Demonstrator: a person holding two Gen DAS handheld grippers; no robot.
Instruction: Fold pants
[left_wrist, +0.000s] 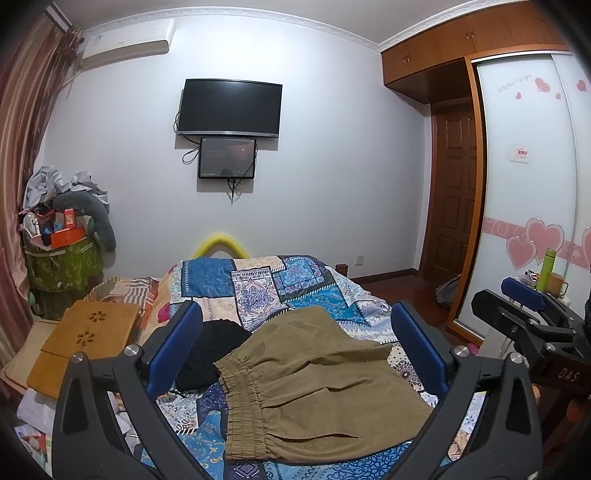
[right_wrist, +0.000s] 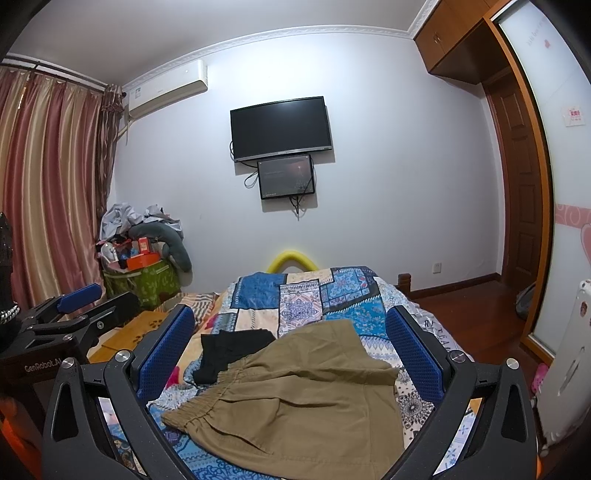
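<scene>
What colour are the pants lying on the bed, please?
The pants are khaki, an olive-tan, seen best in the left wrist view.

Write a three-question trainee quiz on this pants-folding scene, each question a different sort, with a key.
1. True or false: the left tongs are shut on the khaki pants.
2. Multiple choice: what lies against the pants' waistband on the quilt? A) a towel B) a black garment C) a pillow
3. Fill in: the right tongs are ____ above the pants, holding nothing.

Key: 1 false, both tongs are open; 2 B; 3 open
</scene>
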